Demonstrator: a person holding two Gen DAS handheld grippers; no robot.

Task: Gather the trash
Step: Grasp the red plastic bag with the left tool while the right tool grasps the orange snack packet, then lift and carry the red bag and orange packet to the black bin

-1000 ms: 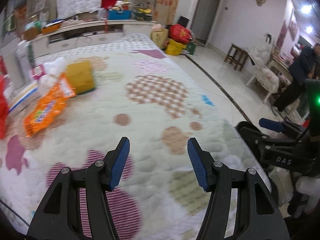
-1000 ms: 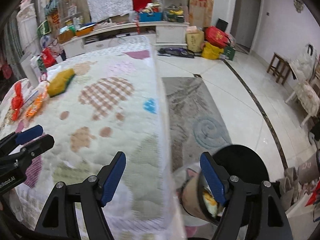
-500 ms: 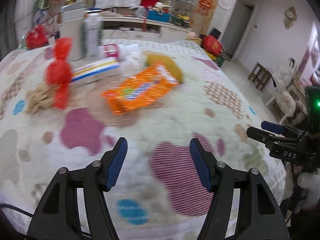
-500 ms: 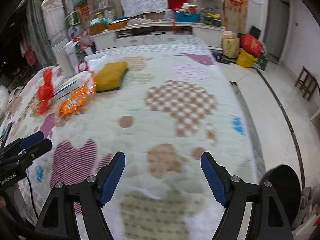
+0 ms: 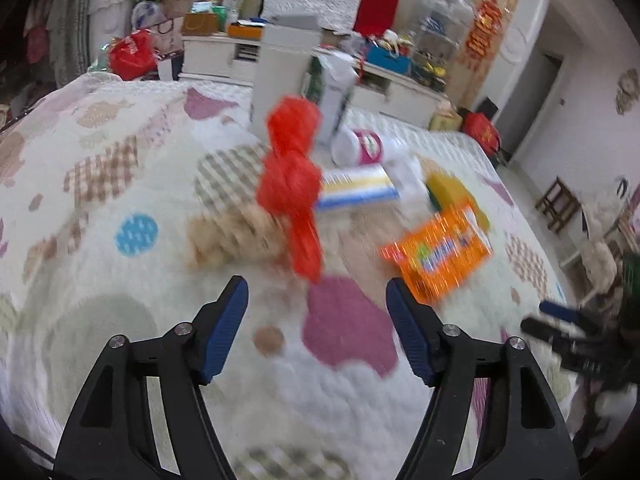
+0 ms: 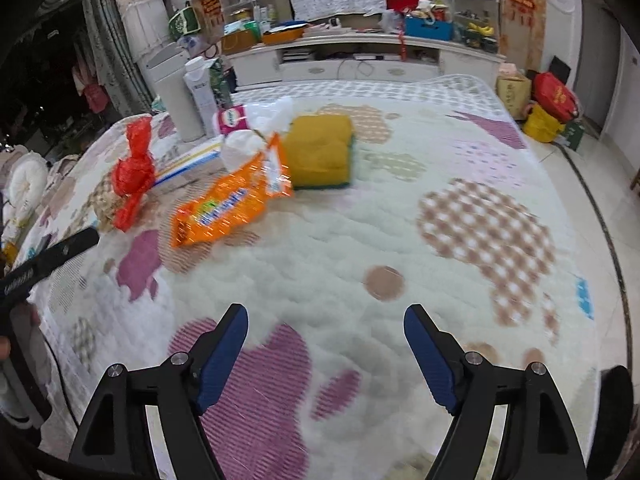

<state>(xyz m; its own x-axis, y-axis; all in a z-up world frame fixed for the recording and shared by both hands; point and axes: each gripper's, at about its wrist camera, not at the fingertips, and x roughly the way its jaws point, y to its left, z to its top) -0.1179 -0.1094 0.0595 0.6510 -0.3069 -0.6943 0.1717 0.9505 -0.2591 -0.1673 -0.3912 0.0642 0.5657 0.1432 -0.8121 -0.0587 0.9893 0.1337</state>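
Left gripper (image 5: pixel 316 312) jaws, just widening, stand apart and empty; the red bag (image 5: pixel 294 184) lies on the bed (image 5: pixel 100 200) just beyond them, orange wrapper (image 5: pixel 440 252) to its right

We see a room evenly lit from indoor lamps overhead, with soft shadows and dark fisheye corners that bend the walls. Motion blur smears the red bag (image 5: pixel 294 184) and orange packet (image 5: pixel 438 250) in the left view; the right view is sharper, with foil glare.
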